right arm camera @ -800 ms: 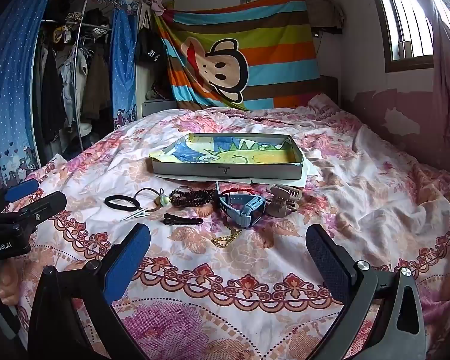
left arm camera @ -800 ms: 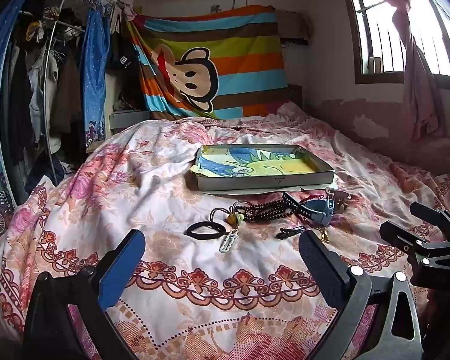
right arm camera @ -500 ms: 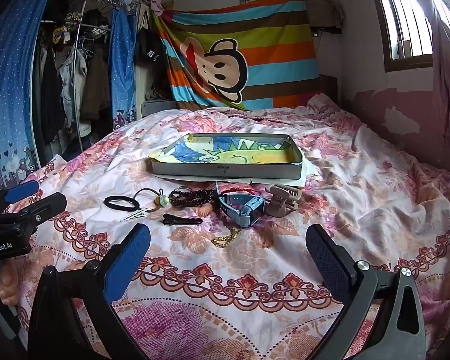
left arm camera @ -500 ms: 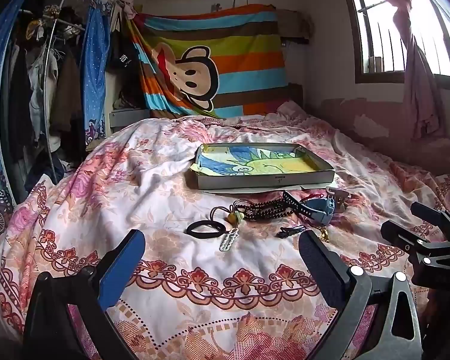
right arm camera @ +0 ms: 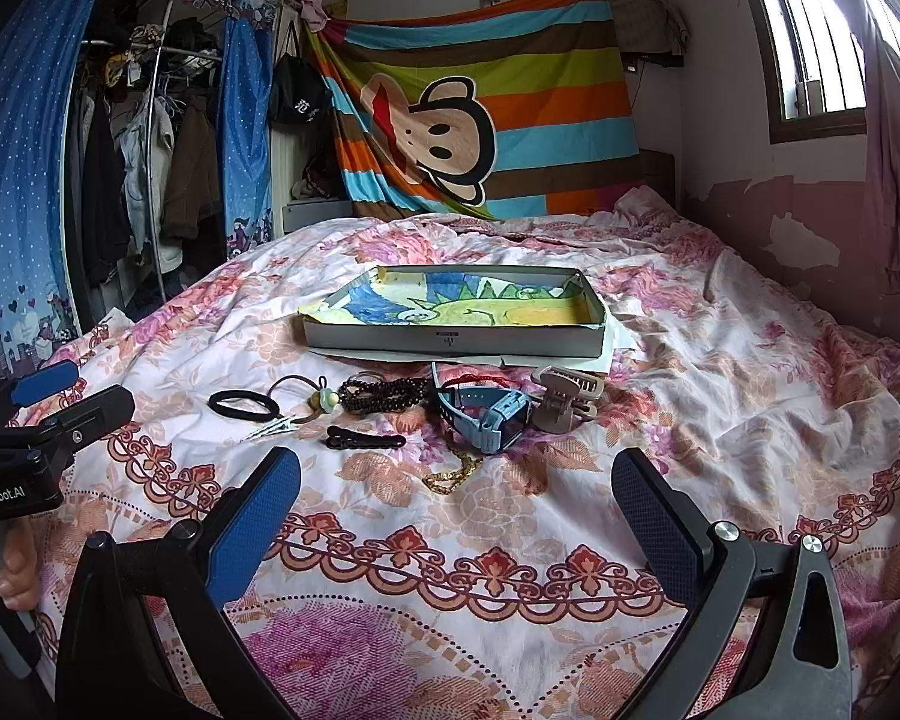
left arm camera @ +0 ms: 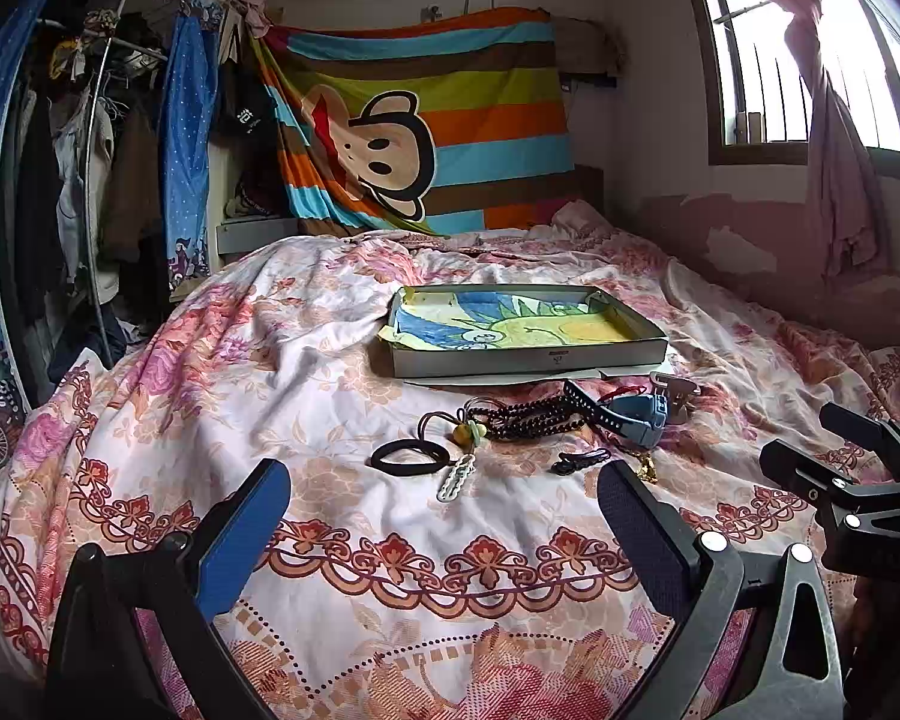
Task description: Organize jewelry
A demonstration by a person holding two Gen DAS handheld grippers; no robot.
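At the centre of both views, on the floral bedspread (left arm camera: 306,360), a shallow grey tray (left arm camera: 528,354) lined with a coloured drawing is seen, and the jewelry is strung in a loose row just below its near edge. From the left of the right wrist frame to the right are found a black hair tie (right arm camera: 241,405), a silver clip (right arm camera: 270,427), a dark beaded bracelet (right arm camera: 387,391), a black hair clip (right arm camera: 363,439), a blue watch (right arm camera: 492,417) and a beige claw clip (right arm camera: 564,399); a gold chain (right arm camera: 453,477) is laid below the watch. The left tongs (left arm camera: 444,516) are held released, wide apart, low in the frame, nothing being gripped. The right tongs (right arm camera: 456,504) are likewise spread and unloaded. A broad strip of bare bedspread is left between the tong tips and the row. Open bedspread is seen to the tray's left and right, up to the bed's edges.
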